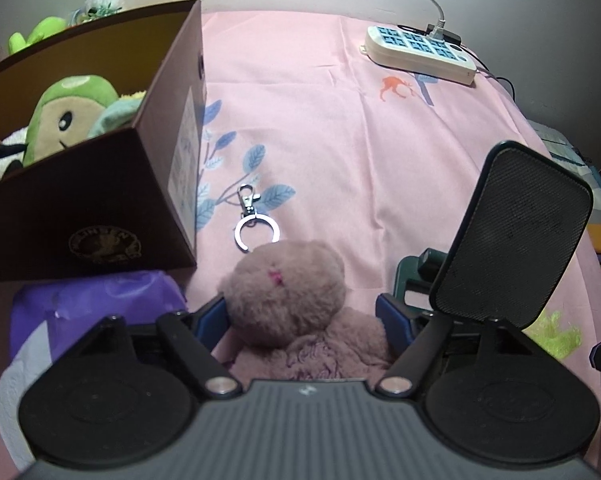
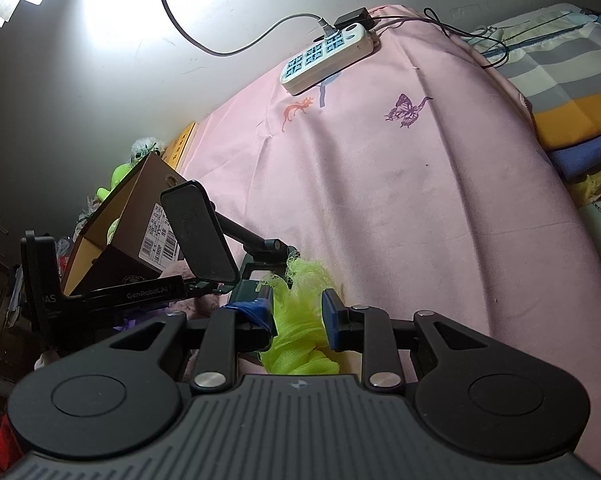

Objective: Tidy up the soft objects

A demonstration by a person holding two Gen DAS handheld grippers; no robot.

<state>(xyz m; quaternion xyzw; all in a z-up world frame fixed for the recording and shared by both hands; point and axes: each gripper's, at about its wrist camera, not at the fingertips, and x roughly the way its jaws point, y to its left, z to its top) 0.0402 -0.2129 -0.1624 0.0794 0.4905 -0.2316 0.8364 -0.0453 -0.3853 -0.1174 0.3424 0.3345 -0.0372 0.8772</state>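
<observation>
- The brown box (image 1: 100, 184) is sitting far left of the pink plush (image 1: 284, 292) lying on the bed; carrying it over risks snagging the keyring (image 1: 256, 232).
- The left claw (image 1: 300, 316) is straddling the plush, half-wide; a shallow pinch could slip.
- The right claw (image 2: 296, 316) is pinching green mesh (image 2: 300, 320), narrow; it may drag.

- We see dim, warm indoor light on the pink sheet (image 1: 380, 160) in the left wrist view, without glare.
- In the right wrist view a hard white glare burns out the wall (image 2: 112, 12) at far left; the near left is in deep shadow.
- The box (image 1: 80, 220) front is dark and casts shadow.
- Fisheye bending curves the edges, with black corners.
- Near gripper bodies look soft; the plush (image 1: 284, 292) is slightly blurred.
</observation>
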